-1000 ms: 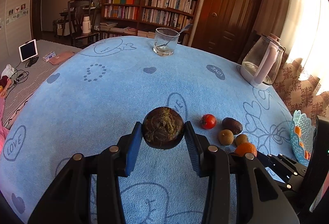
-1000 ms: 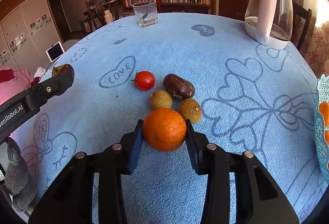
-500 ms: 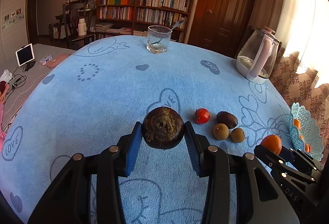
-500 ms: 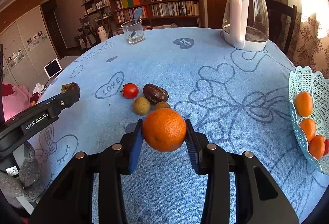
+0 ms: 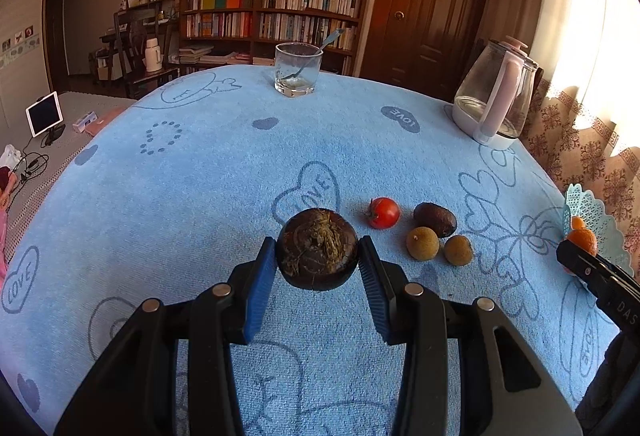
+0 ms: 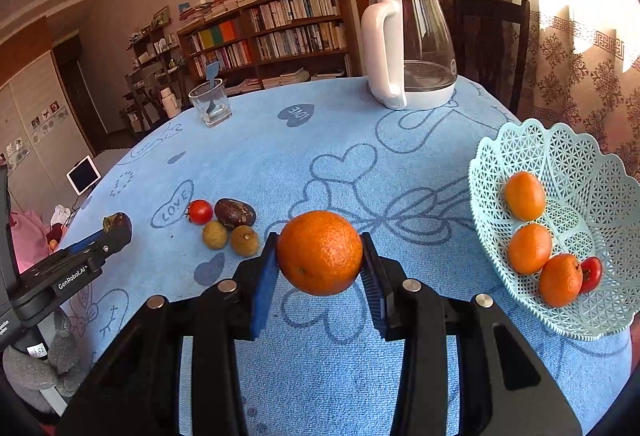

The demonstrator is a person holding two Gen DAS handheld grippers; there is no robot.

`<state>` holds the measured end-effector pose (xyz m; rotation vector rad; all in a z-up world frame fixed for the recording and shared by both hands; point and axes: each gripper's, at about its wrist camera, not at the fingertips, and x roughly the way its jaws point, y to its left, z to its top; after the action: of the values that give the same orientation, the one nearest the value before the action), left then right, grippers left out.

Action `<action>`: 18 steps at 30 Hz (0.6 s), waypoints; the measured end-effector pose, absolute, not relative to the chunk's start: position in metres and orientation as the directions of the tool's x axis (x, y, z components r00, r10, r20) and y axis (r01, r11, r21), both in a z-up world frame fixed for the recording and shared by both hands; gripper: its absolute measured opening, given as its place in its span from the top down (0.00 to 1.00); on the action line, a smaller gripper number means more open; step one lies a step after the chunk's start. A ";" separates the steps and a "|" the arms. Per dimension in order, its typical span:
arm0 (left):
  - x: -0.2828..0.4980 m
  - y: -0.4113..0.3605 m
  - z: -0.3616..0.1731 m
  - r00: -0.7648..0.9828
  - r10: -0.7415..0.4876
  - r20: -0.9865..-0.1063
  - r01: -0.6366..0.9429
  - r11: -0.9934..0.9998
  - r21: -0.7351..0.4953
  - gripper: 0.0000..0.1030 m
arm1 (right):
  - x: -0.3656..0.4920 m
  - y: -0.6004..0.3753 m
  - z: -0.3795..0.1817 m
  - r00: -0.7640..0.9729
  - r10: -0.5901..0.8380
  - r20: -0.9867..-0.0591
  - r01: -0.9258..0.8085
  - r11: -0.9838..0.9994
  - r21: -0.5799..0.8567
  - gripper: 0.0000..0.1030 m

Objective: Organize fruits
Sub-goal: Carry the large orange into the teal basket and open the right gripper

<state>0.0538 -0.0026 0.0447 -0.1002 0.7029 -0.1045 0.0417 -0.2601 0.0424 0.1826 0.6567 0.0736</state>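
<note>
My left gripper (image 5: 318, 260) is shut on a dark round fruit (image 5: 317, 248) with a rough dried top, held above the blue cloth. My right gripper (image 6: 320, 256) is shut on an orange (image 6: 320, 252), held in the air left of the pale blue lattice basket (image 6: 560, 147). Three oranges (image 6: 529, 248) and a small red fruit (image 6: 592, 274) lie in the basket. On the cloth rest a red tomato (image 5: 383, 212), a dark oval fruit (image 5: 435, 219) and two small brown round fruits (image 5: 422, 243). The right gripper with its orange (image 5: 582, 240) shows at the right edge of the left wrist view.
A glass kettle with a white handle (image 6: 408, 47) stands at the table's far right. A drinking glass with a spoon (image 5: 298, 73) stands at the far edge. A chair (image 6: 492, 43) and curtains lie behind the kettle. A tablet (image 5: 44, 113) sits beyond the table's left side.
My right gripper has carried the orange to the right and a little up, away from the loose fruits toward the basket, which now shows in full. The left gripper has stayed nearly still.
</note>
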 end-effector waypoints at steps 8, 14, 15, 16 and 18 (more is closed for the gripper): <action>0.054 -0.005 0.044 0.755 -0.129 -0.643 0.067 0.991 -0.120 0.59 | 0.036 -0.314 0.049 0.808 0.032 -0.588 0.112 0.972 0.207 0.61; 0.054 -0.008 0.042 0.751 -0.129 -0.647 0.073 0.991 -0.112 0.59 | 0.029 -0.352 0.047 0.805 -0.045 -0.591 0.206 0.956 0.209 0.61; 0.054 -0.008 0.041 0.750 -0.129 -0.648 0.075 0.991 -0.111 0.59 | 0.028 -0.358 0.046 0.803 -0.058 -0.593 0.223 0.952 0.209 0.61; 0.054 -0.009 0.041 0.749 -0.129 -0.650 0.077 0.991 -0.109 0.59 | 0.027 -0.364 0.045 0.800 -0.070 -0.596 0.239 0.948 0.209 0.61; 0.053 -0.010 0.040 0.748 -0.129 -0.652 0.079 0.991 -0.106 0.59 | 0.027 -0.375 0.042 0.794 -0.091 -0.601 0.267 0.941 0.210 0.61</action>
<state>0.0534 -0.0100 0.0400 -0.0730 0.7177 -0.1141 0.0269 -0.3750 0.0420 0.2933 0.6263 -0.1953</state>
